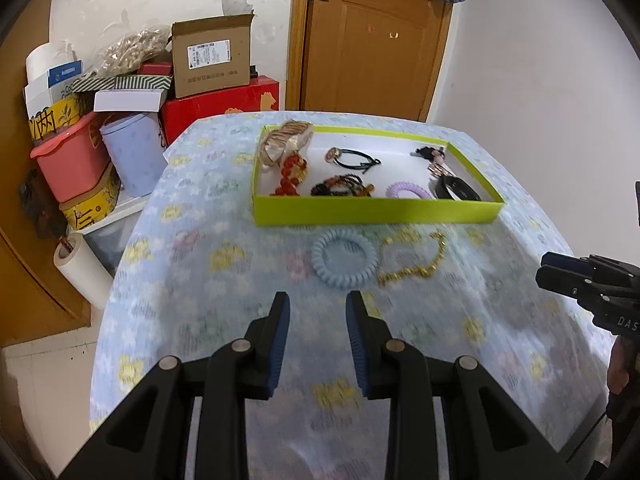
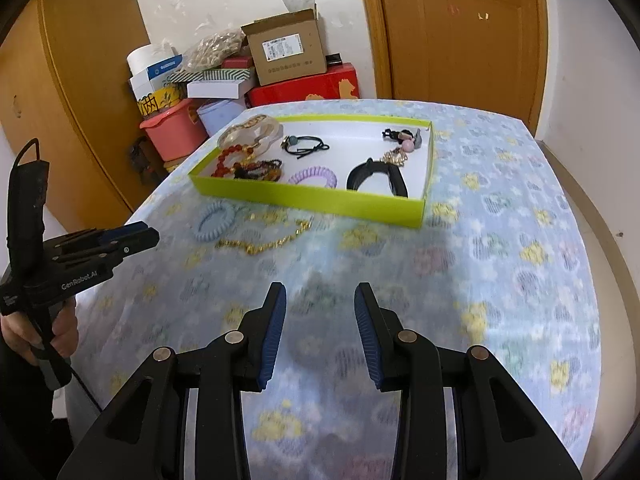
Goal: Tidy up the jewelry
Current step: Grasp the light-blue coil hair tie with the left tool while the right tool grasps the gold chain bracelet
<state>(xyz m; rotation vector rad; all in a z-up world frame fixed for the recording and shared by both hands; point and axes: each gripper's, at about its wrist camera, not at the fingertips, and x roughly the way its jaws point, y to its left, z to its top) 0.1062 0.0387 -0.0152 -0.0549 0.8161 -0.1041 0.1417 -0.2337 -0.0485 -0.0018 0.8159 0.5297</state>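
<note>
A lime-green tray [image 1: 376, 210] [image 2: 320, 198] sits on the flowered tablecloth and holds several pieces: red beads [image 1: 290, 172], a black hair tie [image 1: 356, 158], a purple spiral tie [image 1: 408, 191] and a black band [image 2: 378, 176]. A light blue spiral hair tie [image 1: 344, 260] [image 2: 214, 222] and a gold chain [image 1: 412, 258] [image 2: 264, 240] lie on the cloth in front of the tray. My left gripper [image 1: 318, 306] is open and empty, just short of the blue tie; it also shows in the right wrist view [image 2: 136, 234]. My right gripper [image 2: 320, 296] is open and empty over bare cloth; it also shows at the right edge of the left wrist view [image 1: 554, 270].
Stacked boxes [image 1: 208, 60], a pink bin [image 1: 72, 156] and a paper roll [image 1: 82, 268] stand left of the table. A wooden door [image 1: 372, 36] is behind it. The table edge drops off at left and right.
</note>
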